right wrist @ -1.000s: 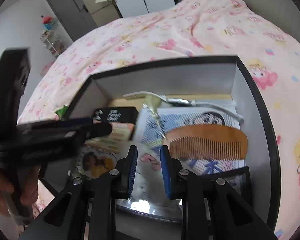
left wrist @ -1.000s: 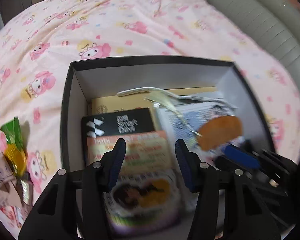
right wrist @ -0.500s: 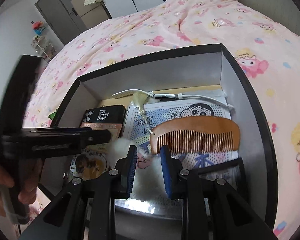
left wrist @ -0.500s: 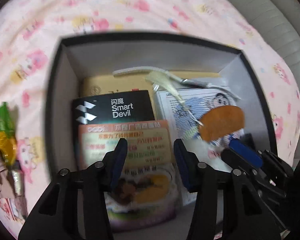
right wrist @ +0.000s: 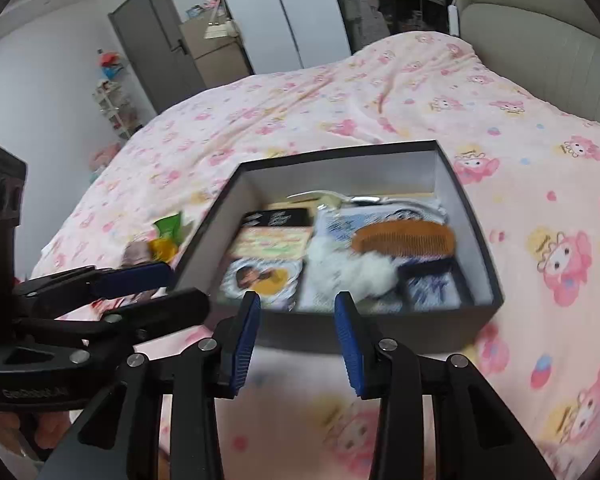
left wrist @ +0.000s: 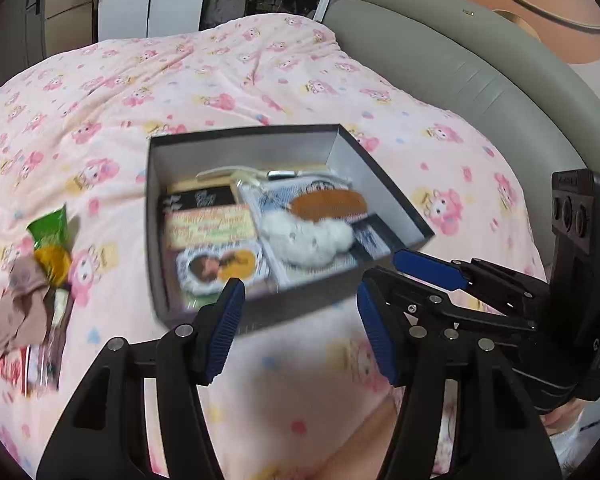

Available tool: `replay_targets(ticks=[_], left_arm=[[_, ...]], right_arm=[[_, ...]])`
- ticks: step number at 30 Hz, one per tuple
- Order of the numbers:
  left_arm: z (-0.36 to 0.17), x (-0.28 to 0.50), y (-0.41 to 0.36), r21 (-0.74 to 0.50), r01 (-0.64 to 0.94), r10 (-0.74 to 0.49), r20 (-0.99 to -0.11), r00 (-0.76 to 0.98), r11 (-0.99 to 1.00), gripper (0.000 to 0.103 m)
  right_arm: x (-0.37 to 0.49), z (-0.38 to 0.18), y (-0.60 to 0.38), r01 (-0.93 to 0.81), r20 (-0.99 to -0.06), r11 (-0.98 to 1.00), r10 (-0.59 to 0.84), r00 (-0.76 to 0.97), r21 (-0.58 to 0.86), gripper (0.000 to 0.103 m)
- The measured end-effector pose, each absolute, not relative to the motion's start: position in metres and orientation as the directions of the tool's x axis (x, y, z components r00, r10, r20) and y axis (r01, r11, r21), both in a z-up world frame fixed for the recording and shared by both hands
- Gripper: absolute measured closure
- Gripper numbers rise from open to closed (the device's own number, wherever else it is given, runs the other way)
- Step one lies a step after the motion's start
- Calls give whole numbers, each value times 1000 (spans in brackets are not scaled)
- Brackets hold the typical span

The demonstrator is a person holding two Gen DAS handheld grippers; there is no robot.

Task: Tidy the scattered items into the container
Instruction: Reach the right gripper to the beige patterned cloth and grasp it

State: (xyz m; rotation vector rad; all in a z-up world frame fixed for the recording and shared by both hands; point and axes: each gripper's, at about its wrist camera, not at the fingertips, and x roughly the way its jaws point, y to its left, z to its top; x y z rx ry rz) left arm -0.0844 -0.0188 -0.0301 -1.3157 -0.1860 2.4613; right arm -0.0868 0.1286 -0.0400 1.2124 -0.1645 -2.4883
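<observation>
A black box [left wrist: 292, 312] sits on the pink bed; it also shows in the right wrist view [right wrist: 380, 332]. Inside lie a white fluffy item [left wrist: 308, 236] [right wrist: 348, 268], a wooden comb [left wrist: 328, 205] [right wrist: 404, 238], cards and a black packet. Loose items lie left of the box: a green and yellow wrapper [left wrist: 52, 240] [right wrist: 166, 234], a brown cloth [left wrist: 16, 300] and small packets. My left gripper [left wrist: 300, 324] is open and empty, in front of the box. My right gripper [right wrist: 296, 336] is open and empty, just before the box's near wall.
A pink patterned bedspread [left wrist: 220, 72] covers the bed. A grey padded headboard [left wrist: 460, 72] runs along the right. A grey door and cabinet [right wrist: 172, 48] stand beyond the bed. My right gripper shows at the right of the left wrist view [left wrist: 428, 268].
Both grippers have pulled back out of the box and up. The right gripper opened and left the white fluffy item in the box beside the comb.
</observation>
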Motion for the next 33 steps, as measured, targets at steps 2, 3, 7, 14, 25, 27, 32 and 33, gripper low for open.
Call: replay_targets(ticks=[2, 3, 7, 14, 25, 27, 32, 33], left_arm=[[-28, -73, -30, -286, -224, 362, -782, -508, -932, 43], [-28, -65, -34, -292, -218, 363, -781, -508, -931, 42], [-29, -42, -63, -313, -174, 358, -794, -491, -934, 40], [-27, 3, -162, -317, 21, 250, -786, -565, -948, 42], [-75, 56, -326, -343, 296, 119, -808, -577, -892, 45], [-95, 49, -345, -366, 315, 138, -814, -564, -876, 45], [-140, 21, -381, -389, 363, 157, -834, -529, -846, 45], [-147, 16, -388, -399, 376, 158, -831, -533, -836, 45]], right_arm=[[-76, -38, 121, 288, -736, -919, -389, -555, 269, 68], [-70, -36, 114, 306, -733, -913, -401, -549, 270, 68], [-56, -33, 87, 348, -730, -895, -434, -528, 281, 68], [-55, -34, -10, 483, -745, -822, -519, -418, 302, 68], [-95, -94, -156, 525, -768, -705, -625, -141, 477, 68], [-103, -109, -166, 532, -801, -731, -579, -152, 427, 68], [-127, -122, -190, 547, -826, -753, -534, -182, 366, 68], [-132, -122, -193, 547, -826, -757, -529, -194, 357, 68]])
